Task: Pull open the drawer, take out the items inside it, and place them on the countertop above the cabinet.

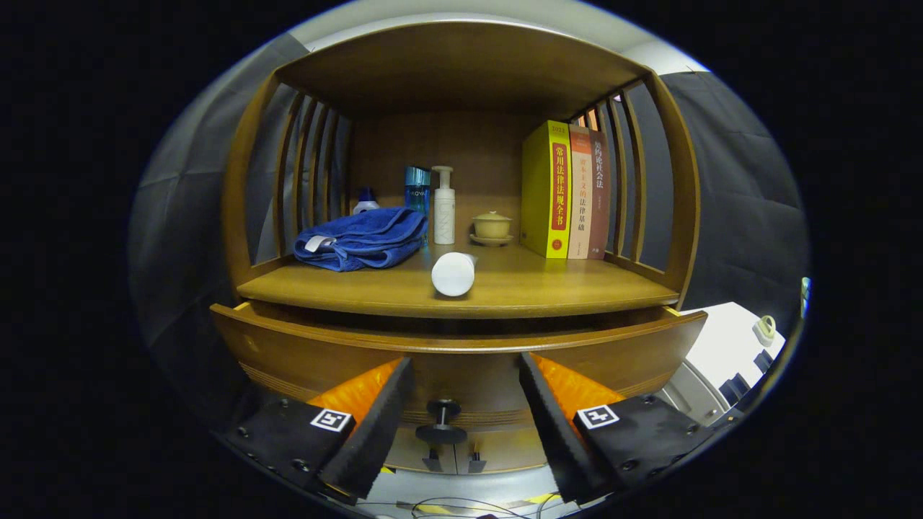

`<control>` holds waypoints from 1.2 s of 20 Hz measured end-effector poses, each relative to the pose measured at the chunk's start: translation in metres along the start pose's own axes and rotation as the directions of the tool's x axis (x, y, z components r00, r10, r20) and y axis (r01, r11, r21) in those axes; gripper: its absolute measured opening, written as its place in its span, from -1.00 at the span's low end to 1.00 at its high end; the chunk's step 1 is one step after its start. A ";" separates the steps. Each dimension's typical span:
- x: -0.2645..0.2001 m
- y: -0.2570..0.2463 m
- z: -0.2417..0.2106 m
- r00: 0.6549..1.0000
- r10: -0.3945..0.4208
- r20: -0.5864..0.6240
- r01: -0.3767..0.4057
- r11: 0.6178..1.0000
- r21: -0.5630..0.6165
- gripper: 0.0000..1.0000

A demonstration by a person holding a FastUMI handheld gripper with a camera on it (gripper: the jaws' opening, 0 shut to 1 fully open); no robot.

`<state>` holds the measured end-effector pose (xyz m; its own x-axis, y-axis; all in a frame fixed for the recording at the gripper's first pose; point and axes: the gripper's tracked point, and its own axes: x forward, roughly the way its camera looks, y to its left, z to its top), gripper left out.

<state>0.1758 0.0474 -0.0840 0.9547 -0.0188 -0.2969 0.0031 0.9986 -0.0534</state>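
Drawer (303, 346) ajar, claw (461, 393) open around knob (442, 422)

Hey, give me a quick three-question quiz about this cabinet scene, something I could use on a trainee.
1. True or false: the claw is shut on the drawer knob.
2. Which lies on its side on the countertop? A) white tube B) pump bottle C) lidded cup
3. Fill in: the folded blue ____ sits left of the tube.

Key: 1 false, it is open with the knob between its fingers. 2 A, the white tube. 3 towel.
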 end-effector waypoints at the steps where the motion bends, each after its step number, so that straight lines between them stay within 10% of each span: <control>1: 0.005 -0.001 0.001 1.000 -0.001 0.003 0.001 1.000 -0.002 0.97; 15: 0.030 -0.005 -0.004 1.000 0.007 -0.019 -0.006 0.999 0.032 0.98; 24: -0.069 0.000 0.074 0.982 0.012 0.188 -0.014 1.000 0.010 0.98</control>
<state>0.1319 0.0521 0.0075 0.9935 0.0030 -0.1134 -0.0076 0.9992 -0.0401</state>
